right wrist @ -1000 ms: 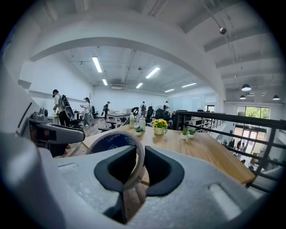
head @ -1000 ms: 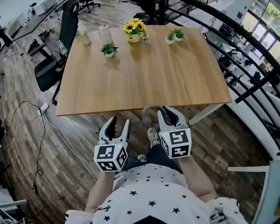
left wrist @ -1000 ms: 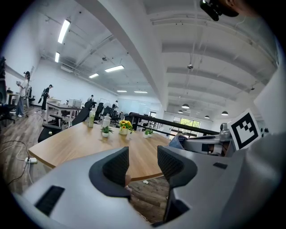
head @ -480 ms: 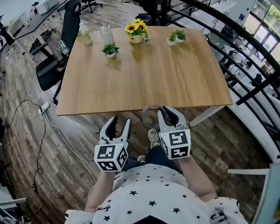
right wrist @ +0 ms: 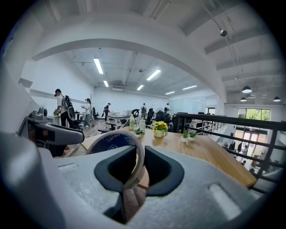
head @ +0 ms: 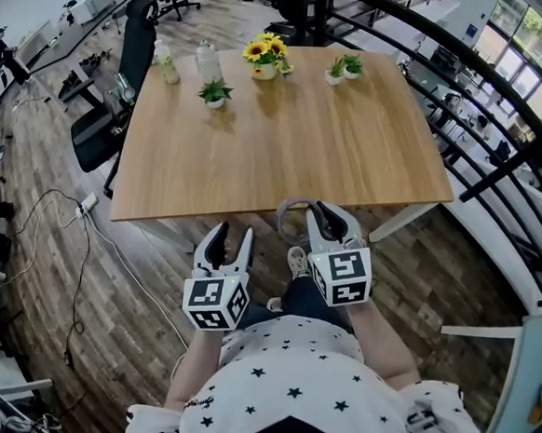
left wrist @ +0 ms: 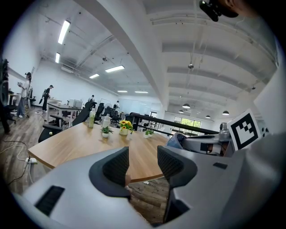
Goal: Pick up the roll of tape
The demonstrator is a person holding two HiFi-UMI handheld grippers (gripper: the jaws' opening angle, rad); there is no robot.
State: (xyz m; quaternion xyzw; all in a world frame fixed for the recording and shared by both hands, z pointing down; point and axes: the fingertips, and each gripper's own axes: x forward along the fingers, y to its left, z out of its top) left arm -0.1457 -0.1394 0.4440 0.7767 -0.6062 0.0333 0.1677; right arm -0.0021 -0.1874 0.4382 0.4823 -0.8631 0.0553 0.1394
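The roll of tape (head: pixel 292 218) is a pale ring with a dark blue inner face. It stands upright in the air just in front of the wooden table's (head: pixel 285 156) near edge. My right gripper (head: pixel 320 215) is shut on the ring's wall. In the right gripper view the tape (right wrist: pixel 117 142) rises up and to the left out of the right gripper (right wrist: pixel 140 166), with both pads pinching its band. To the left and slightly lower, my left gripper (head: pixel 229 239) is open and holds nothing. The left gripper view shows its pads (left wrist: pixel 117 166) apart, with the tape (left wrist: pixel 177 139) at the right.
At the table's far edge stand a pot of sunflowers (head: pixel 265 59), three small potted plants (head: pixel 213 94), and two bottles (head: pixel 164 62). A black office chair (head: pixel 112 105) is at the table's left. A black railing (head: pixel 500 154) runs along the right. Cables (head: pixel 80 243) trail across the wooden floor.
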